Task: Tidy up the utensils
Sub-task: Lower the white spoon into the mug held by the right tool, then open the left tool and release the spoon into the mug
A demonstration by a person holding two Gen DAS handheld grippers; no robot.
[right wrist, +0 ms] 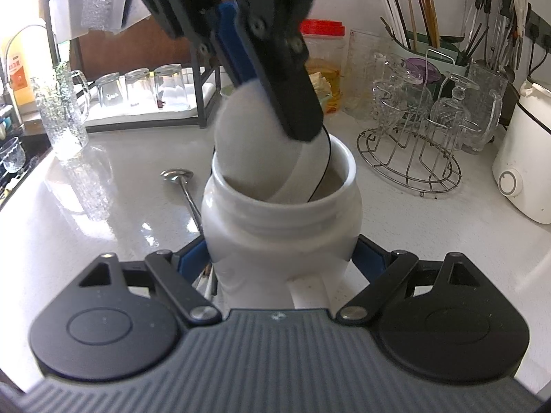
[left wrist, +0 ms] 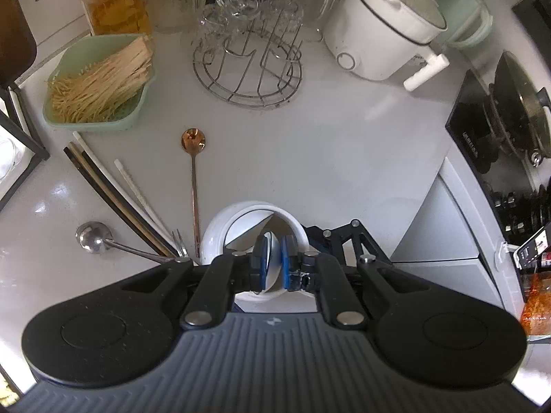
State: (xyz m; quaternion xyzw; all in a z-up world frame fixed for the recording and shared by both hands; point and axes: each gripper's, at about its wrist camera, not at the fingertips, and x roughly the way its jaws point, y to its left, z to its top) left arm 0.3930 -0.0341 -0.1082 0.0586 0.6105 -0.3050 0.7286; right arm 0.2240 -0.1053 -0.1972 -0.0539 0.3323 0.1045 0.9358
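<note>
My left gripper [left wrist: 274, 258] is shut on a white ceramic spoon [left wrist: 269, 268] and holds it over the mouth of a white ceramic jar [left wrist: 220, 230]. In the right wrist view the spoon's bowl [right wrist: 255, 137] dips into the jar [right wrist: 282, 227], with the left gripper's fingers [right wrist: 275, 69] above it. My right gripper [right wrist: 282, 258] is shut on the jar's body, one blue pad on each side. On the counter left of the jar lie a copper spoon [left wrist: 194, 158], a steel ladle [left wrist: 91, 237], several chopsticks [left wrist: 113, 192] and a small fork [left wrist: 179, 244].
A green basket of wooden sticks [left wrist: 98, 82] sits at back left. A wire glass rack [left wrist: 248, 69] and a white cooker [left wrist: 382, 31] stand behind. A stove with a pan [left wrist: 509, 110] is at right. Glasses [right wrist: 137, 86] and a utensil holder [right wrist: 427, 34] line the wall.
</note>
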